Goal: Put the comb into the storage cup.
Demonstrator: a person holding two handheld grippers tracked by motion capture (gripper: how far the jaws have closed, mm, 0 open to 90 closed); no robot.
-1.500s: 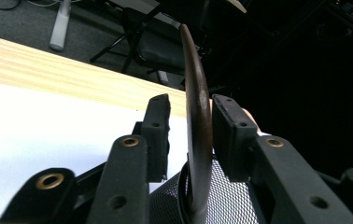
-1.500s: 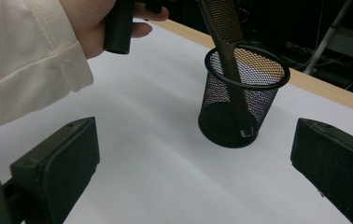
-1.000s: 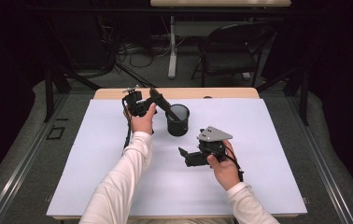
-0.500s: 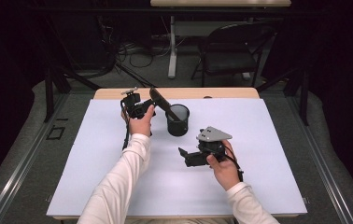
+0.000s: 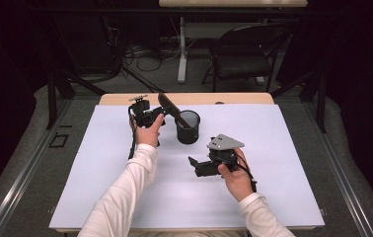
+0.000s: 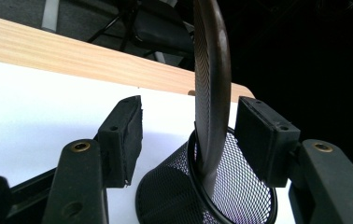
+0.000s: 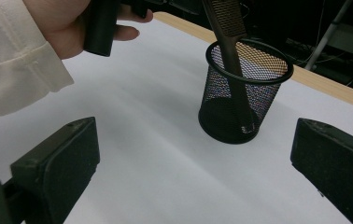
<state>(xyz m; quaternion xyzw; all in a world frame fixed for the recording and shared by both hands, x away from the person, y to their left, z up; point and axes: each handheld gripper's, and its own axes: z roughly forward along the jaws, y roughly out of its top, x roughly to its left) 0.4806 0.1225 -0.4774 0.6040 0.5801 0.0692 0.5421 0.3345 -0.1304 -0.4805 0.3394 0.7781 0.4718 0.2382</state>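
A black mesh cup (image 5: pixel 188 127) stood upright on the white sheet (image 5: pixel 283 163) covering the bench, toward its far edge. A dark comb (image 5: pixel 170 108) stood in it, leaning on the rim toward the left tool (image 5: pixel 147 116). That tool's jaws were open on either side of the comb, not touching it. The right tool (image 5: pixel 202 167), nearer the person, was wide open and held nothing.
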